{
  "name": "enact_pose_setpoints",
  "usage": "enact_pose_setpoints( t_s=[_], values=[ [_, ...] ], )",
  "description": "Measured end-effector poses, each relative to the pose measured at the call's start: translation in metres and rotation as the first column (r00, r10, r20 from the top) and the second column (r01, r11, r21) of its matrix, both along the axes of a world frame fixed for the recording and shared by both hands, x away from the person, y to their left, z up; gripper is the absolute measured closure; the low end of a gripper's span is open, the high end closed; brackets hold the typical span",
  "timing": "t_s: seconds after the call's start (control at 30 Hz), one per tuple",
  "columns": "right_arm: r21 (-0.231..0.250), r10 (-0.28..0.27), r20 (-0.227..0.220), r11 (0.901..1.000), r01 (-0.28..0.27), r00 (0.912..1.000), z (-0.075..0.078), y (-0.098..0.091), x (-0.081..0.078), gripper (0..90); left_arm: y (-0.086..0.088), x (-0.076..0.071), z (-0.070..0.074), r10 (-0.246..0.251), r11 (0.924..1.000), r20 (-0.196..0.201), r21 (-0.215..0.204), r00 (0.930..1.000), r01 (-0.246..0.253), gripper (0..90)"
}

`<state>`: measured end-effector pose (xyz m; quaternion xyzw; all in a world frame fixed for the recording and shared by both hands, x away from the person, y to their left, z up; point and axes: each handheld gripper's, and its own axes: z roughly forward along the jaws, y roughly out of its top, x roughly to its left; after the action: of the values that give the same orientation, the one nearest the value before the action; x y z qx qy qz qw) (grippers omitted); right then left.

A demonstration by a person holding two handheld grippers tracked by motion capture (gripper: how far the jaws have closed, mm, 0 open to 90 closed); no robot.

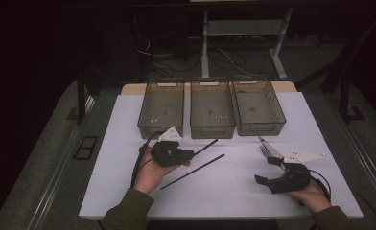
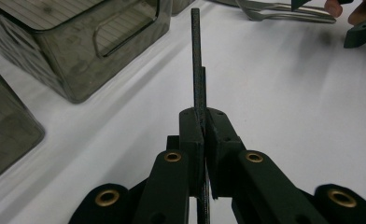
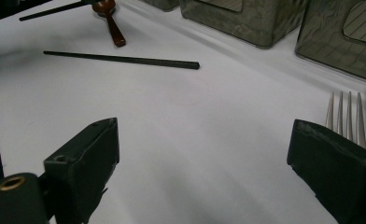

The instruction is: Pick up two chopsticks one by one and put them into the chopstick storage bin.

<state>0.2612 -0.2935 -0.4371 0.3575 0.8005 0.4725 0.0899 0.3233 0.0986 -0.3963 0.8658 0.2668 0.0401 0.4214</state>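
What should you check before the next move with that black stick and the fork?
1. Left hand-held gripper shut on one chopstick: ok.
2. Second chopstick lies flat on the white table, apart from other things: ok.
3. Right hand-held gripper open, nothing between its jaws: ok.
4. Fork lies near the right jaw, not gripped yet: ok.
5. Three grey bins stand in a row, upright: ok.
6. Which bin takes the chopstick: cannot tell.

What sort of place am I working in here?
Likely a lab or data-collection workstation, not a kitchen: a white table with three grey bins in a row, loose floor cables behind, and cutlery such as a fork laid out.
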Motion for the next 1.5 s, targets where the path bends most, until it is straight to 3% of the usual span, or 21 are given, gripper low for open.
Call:
enact_pose_setpoints(
  t_s=[0.5,0.93,1.2,1.5],
  values=[
    [0.004,-0.002,0.008,1.0000,0.002,1.0000,0.002,-0.003,-0.001,8.5,0.004,0.003,0.017,0.012,0.9999,0.027,-0.001,0.9996,-0.012,85.1],
    [0.009,-0.008,0.005,0.9999,0.008,1.0000,0.001,-0.003,0.001,8.5,0.011,0.017,0.037,0.040,0.9990,0.057,-0.022,0.9976,-0.039,85.3],
    [0.012,-0.009,-0.011,0.9999,0.009,0.9999,0.002,-0.003,-0.001,8.5,0.016,0.037,0.050,0.075,0.9969,0.061,-0.028,0.9953,-0.074,85.3],
    [0.014,-0.005,0.007,0.9999,0.005,1.0000,0.002,-0.003,0.001,8.5,0.023,0.068,0.065,0.122,0.9925,0.074,-0.012,0.9898,-0.122,85.6]
  ],
)
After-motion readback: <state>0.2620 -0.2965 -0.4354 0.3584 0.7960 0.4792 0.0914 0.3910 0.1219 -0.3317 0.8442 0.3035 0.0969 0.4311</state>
